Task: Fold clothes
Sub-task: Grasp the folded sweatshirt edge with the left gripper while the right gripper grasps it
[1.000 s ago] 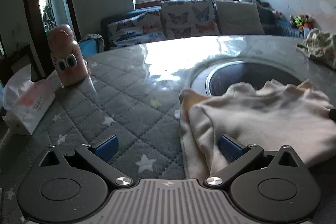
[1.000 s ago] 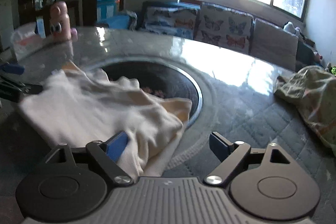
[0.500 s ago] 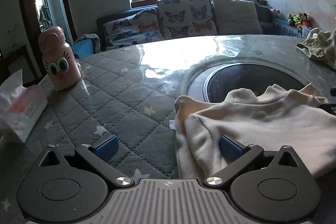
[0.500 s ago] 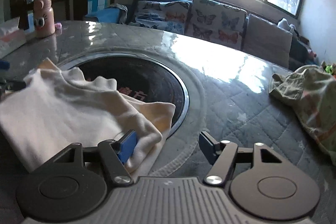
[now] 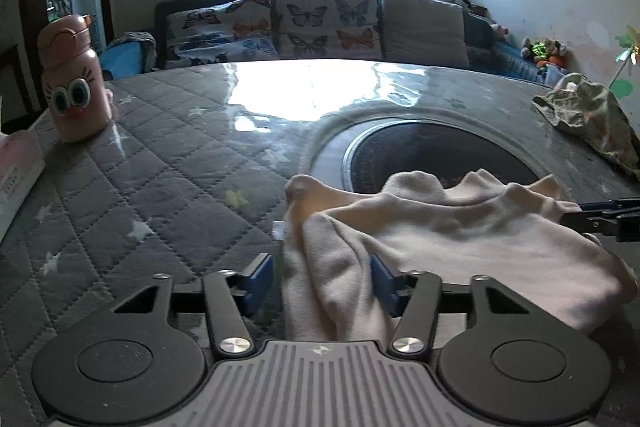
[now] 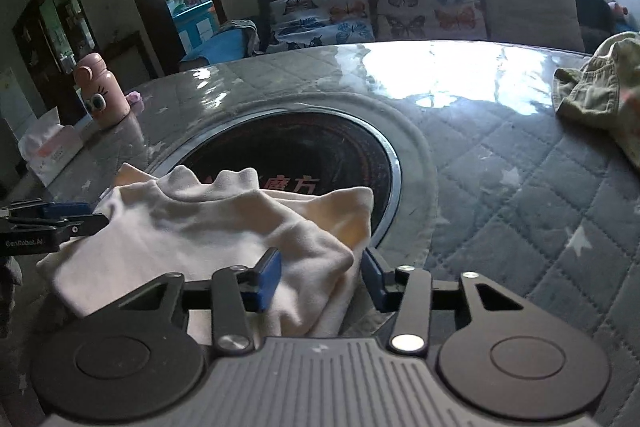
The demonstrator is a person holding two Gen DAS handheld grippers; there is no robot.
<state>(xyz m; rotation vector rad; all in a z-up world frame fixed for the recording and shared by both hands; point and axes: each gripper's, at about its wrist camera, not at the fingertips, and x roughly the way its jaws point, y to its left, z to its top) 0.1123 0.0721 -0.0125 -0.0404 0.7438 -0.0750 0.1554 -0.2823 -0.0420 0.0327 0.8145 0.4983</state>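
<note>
A: Grey quilted star-print table cover [image 5: 168,163], glossy under a clear sheet, spanning the round table. Next?

B: Black circular induction hob [image 6: 296,151] with a metal rim, sunk in the table centre.

A: And the garment?

B: Cream long-sleeved knit top [image 5: 440,227], partly folded, lying on the near side of the table with its far edge overlapping the hob rim.

A: Grippers?

B: Left gripper [image 5: 322,277], blue pads spread apart, the top's left edge bunched between them; whether the pads press it cannot be told. Right gripper [image 6: 320,273], likewise parted, the top's right corner lying in the gap, not pinched.

A: Smaller items?

B: Crumpled olive patterned garment [image 5: 588,115] at the far right edge. White tissue pack [image 6: 50,151] at the left. Pink cartoon-eyed bottle [image 5: 74,83], upright, just beside the pack.
</note>
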